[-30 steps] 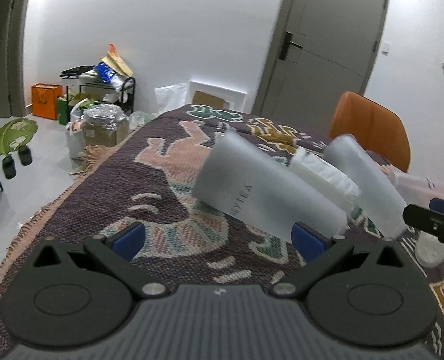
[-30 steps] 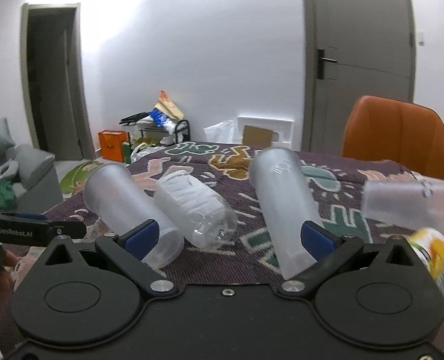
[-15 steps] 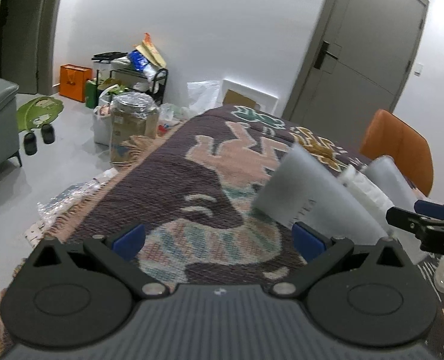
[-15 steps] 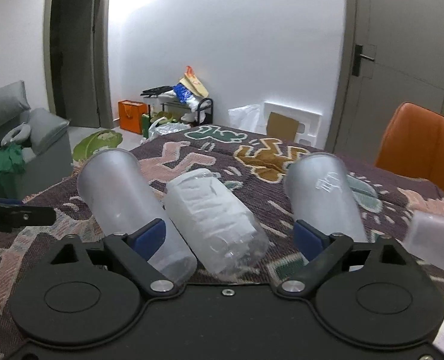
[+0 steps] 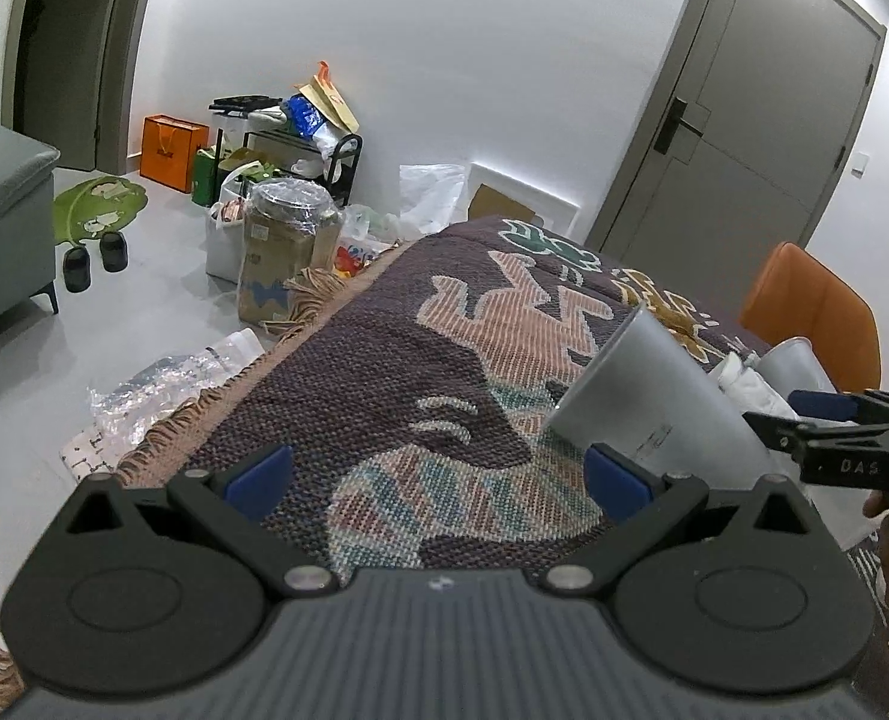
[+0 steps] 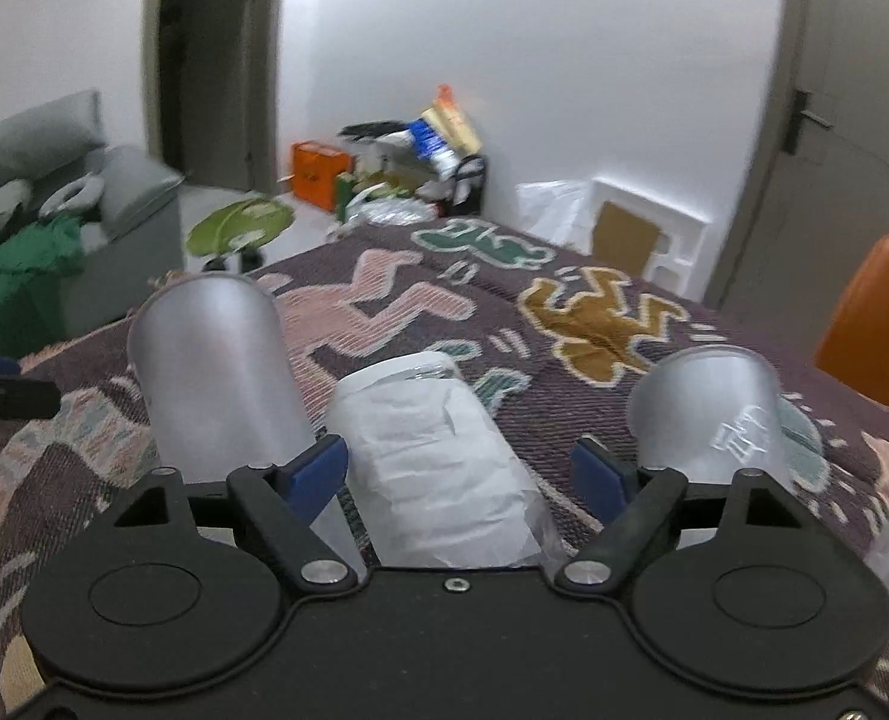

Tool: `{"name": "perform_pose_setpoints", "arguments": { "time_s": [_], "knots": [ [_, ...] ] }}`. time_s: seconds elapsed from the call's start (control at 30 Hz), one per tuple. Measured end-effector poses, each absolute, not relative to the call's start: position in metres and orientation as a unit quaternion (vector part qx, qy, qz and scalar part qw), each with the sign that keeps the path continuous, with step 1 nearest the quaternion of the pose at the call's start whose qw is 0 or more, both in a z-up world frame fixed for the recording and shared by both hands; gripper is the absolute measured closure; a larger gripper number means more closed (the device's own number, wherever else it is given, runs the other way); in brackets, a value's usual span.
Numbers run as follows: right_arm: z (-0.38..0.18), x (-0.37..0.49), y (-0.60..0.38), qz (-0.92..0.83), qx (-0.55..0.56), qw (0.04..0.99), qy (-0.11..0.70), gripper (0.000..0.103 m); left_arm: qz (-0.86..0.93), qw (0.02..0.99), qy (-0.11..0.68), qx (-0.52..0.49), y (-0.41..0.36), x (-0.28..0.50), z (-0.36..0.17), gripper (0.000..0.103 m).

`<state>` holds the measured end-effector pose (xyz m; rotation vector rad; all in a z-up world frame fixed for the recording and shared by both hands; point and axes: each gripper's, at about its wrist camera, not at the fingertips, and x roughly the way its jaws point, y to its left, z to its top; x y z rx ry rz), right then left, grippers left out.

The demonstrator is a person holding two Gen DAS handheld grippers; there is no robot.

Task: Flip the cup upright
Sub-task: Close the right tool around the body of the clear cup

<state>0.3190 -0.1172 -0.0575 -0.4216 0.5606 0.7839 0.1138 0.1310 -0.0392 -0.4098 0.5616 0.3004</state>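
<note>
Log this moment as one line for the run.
cups: three lying on blanket | right gripper: open, around middle cup | left gripper: open, empty

3 cups lie side by side on the blanket, chair behind.

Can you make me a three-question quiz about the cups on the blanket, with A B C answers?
1. Where is the paper-wrapped cup?
A. Between the two frosted cups
B. On the orange chair
C. On the floor

2. How many cups show in the right wrist view?
A. One
B. Three
C. Five

3. How is the right gripper?
A. Shut on a cup
C. Open
B. Holding a spoon

Answers:
1 A: it lies between the left frosted cup and the right frosted cup.
2 B: two frosted ones plus the wrapped one, all lying on the patterned blanket.
3 C: its blue fingertips stand apart on either side of the wrapped cup.
</note>
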Motion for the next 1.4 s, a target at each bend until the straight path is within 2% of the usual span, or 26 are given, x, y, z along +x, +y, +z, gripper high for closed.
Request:
{"name": "perform_pose_setpoints", "arguments": {
  "time_s": [0.1, 0.13, 0.23, 0.77, 1.4],
  "knots": [
    [-0.062, 0.322, -0.116, 0.380, -0.218, 0.855, 0.277, 0.025, 0.145, 0.929, 0.274, -0.201, 0.130, 0.114, -0.039, 0.000],
    [-0.063, 0.323, -0.116, 0.379, -0.219, 0.854, 0.281, 0.034, 0.144, 0.930, 0.273, -0.201, 0.129, 0.114, -0.038, 0.000],
    [-0.057, 0.320, -0.121, 0.374, -0.208, 0.861, 0.276, 0.042, 0.143, 0.930, 0.272, -0.203, 0.129, 0.114, -0.037, 0.000],
    [-0.014, 0.269, -0.176, 0.348, -0.180, 0.890, 0.233, 0.042, 0.101, 0.940, 0.265, -0.188, 0.092, 0.106, -0.025, 0.000],
    [-0.026, 0.177, -0.216, 0.335, -0.150, 0.902, 0.228, 0.041, 0.035, 0.950, 0.269, -0.156, 0.044, 0.072, -0.019, 0.000]
  ]
}}
